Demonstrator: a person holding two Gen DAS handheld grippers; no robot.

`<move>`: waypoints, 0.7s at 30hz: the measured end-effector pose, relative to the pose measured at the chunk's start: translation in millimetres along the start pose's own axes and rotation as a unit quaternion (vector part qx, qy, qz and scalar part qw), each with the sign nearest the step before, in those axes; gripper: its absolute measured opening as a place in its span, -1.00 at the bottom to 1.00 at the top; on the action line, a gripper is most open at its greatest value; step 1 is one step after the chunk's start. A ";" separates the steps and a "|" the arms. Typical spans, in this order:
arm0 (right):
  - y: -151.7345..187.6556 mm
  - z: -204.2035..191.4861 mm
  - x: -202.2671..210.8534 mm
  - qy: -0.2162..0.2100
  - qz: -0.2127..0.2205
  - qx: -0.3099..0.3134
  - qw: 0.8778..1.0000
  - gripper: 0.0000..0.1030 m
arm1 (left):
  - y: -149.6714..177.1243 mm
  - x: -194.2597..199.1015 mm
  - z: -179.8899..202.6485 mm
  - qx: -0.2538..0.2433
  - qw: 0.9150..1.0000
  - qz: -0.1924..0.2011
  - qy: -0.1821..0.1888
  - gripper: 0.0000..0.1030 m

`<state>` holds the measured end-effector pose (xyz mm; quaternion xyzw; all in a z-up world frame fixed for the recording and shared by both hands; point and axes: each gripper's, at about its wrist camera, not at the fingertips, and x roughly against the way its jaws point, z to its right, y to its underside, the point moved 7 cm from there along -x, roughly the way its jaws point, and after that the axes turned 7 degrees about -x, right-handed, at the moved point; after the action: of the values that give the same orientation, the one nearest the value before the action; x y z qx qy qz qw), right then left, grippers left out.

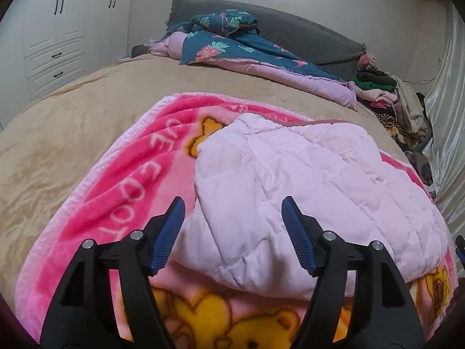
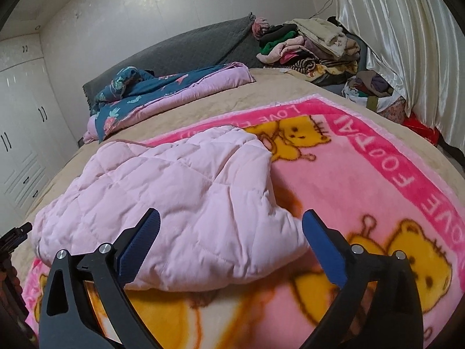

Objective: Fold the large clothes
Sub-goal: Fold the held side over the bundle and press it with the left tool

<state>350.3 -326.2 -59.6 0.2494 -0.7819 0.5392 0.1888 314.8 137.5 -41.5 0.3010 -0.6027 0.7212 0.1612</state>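
A pale pink quilted garment (image 1: 305,180) lies crumpled on a pink fleece blanket with yellow bears (image 1: 122,180) spread over the bed. It also shows in the right wrist view (image 2: 174,192) on the same blanket (image 2: 363,180). My left gripper (image 1: 232,203) is open and empty, its blue-padded fingers on either side of the garment's near left edge, just above it. My right gripper (image 2: 231,215) is open and empty, hovering over the garment's near right corner.
The bed has a tan cover (image 1: 72,116). A blue floral and lilac duvet (image 1: 247,55) lies by the grey headboard (image 1: 305,32). Piled clothes (image 2: 314,46) sit at the far right by white curtains (image 2: 407,43). White wardrobes (image 1: 58,35) stand left.
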 end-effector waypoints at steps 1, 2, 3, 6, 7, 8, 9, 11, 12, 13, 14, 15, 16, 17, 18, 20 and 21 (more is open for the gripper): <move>2.2 -0.6 1.6 0.000 -0.001 0.000 1.000 0.90 | 0.9 2.0 -1.1 0.003 1.000 -0.001 0.002 0.28; 4.7 -0.3 3.1 0.000 -0.004 -0.001 1.000 0.90 | 1.4 2.9 -1.9 0.005 1.000 -0.002 0.003 0.30; 6.5 0.0 4.6 0.001 -0.005 -0.003 1.000 0.90 | 2.8 3.9 -3.5 0.007 1.000 -0.004 0.004 0.35; 11.4 1.2 8.2 0.002 -0.006 -0.008 1.000 0.90 | 7.2 4.7 -7.0 0.012 1.000 -0.007 -0.001 0.48; 14.0 1.4 9.3 0.003 -0.007 -0.010 1.000 0.90 | 9.2 4.4 -7.6 0.015 1.000 -0.009 0.000 0.48; 16.0 1.9 9.8 0.004 -0.007 -0.010 1.000 0.90 | 11.7 3.3 -8.7 0.020 1.000 -0.013 0.001 0.48; 18.5 2.5 10.3 0.005 -0.008 -0.011 1.000 0.90 | 15.2 2.1 -10.6 0.026 0.999 -0.017 0.002 0.53; 23.9 2.9 10.2 0.007 -0.011 -0.013 1.000 0.91 | 23.1 -0.7 -14.3 0.047 0.998 -0.026 0.010 0.77; 25.8 3.6 9.9 0.007 -0.012 -0.016 1.000 0.91 | 27.2 -1.2 -15.3 0.058 0.998 -0.031 0.017 0.78; 28.8 4.3 9.1 0.005 -0.016 -0.019 1.000 0.91 | 32.4 -3.6 -16.4 0.073 0.996 -0.041 0.029 0.78; 30.2 5.2 7.5 0.005 -0.019 -0.022 1.000 0.91 | 35.5 -4.9 -16.4 0.081 0.995 -0.047 0.035 0.78; 33.0 6.0 6.5 0.007 -0.022 -0.025 0.999 0.91 | 39.7 -7.5 -16.9 0.095 0.993 -0.055 0.043 0.79; 34.9 6.9 6.0 0.007 -0.024 -0.026 0.999 0.91 | 43.5 -10.1 -17.2 0.110 0.991 -0.061 0.053 0.80; 38.2 6.9 4.3 0.007 -0.028 -0.030 0.999 0.91 | 48.8 -14.4 -18.9 0.134 0.986 -0.070 0.066 0.81; 39.5 6.9 3.0 0.007 -0.031 -0.031 0.999 0.91 | 52.6 -17.2 -19.5 0.150 0.983 -0.075 0.074 0.81; 43.3 7.5 -1.0 0.009 -0.038 -0.039 0.998 0.91 | 62.1 -25.1 -21.5 0.183 0.975 -0.088 0.089 0.81; 44.5 7.7 -3.2 0.011 -0.042 -0.043 0.998 0.91 | 65.5 -28.5 -21.8 0.193 0.972 -0.093 0.096 0.81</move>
<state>326.3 -319.7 -97.4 0.2682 -0.7911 0.4991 0.2303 292.5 147.8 -112.0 0.3101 -0.4035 0.8313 0.2235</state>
